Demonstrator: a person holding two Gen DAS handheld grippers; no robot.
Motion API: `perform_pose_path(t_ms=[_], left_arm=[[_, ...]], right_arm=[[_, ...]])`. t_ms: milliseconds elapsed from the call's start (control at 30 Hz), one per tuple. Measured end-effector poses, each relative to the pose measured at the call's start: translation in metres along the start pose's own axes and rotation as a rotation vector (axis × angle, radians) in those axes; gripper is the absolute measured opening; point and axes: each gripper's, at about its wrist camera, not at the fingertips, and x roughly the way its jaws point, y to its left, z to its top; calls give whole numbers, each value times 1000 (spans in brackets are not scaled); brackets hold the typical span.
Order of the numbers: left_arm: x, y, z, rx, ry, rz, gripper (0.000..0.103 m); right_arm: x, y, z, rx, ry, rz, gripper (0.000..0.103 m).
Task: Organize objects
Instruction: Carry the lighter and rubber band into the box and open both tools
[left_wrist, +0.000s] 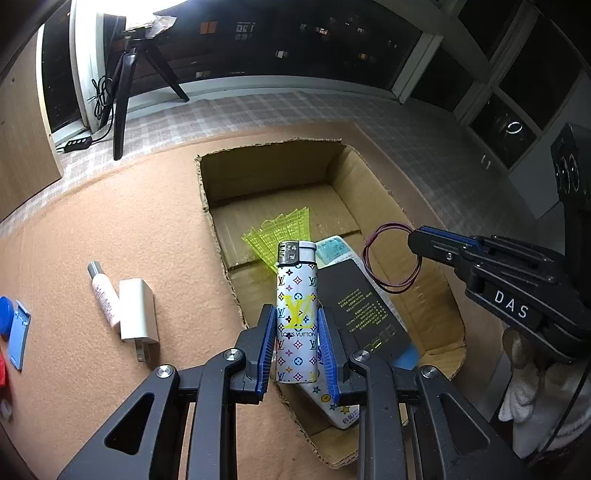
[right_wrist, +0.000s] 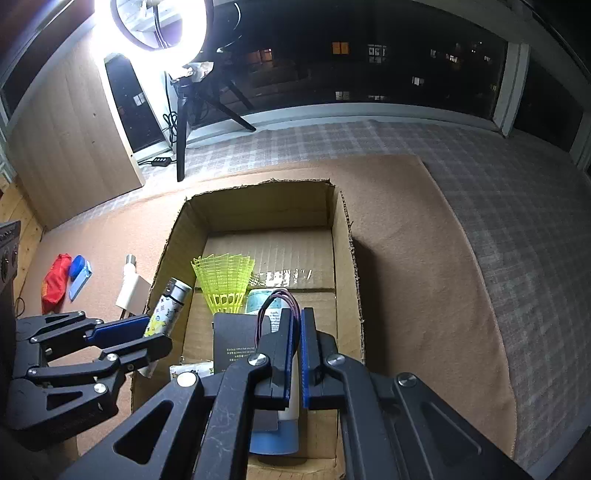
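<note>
Left hand-held gripper (left_wrist: 297, 347) clamps a lighter (left_wrist: 297, 314), right hand-held gripper (right_wrist: 295, 354) pinches a half-hidden wire loop (right_wrist: 280, 299).

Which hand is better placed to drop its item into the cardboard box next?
Right. The right gripper holds the purple hair tie well inside the cardboard box; the left gripper holds the lighter at the box's edge.

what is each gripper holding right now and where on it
Left gripper clamps the patterned lighter by its lower body, upright. Right gripper pinches one edge of the purple hair tie loop.
</note>
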Motion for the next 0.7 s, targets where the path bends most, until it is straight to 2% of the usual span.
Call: perform_pose_path(t_ms=[133, 367, 500, 700], left_arm=[[-3, 1, -2, -2, 0, 1, 25], [-24, 16, -8, -26, -27, 0, 25], [-45, 33, -16, -34, -48, 10, 25], [-88, 88, -37, -91, -85, 48, 25]], right_arm=[[1, 0, 1, -1, 0, 16, 5], [-4, 13, -1, -6, -11, 27, 34], [-12, 25, -2, 4, -29, 37, 37], [-17, 62, -1, 19, -37, 95, 44]])
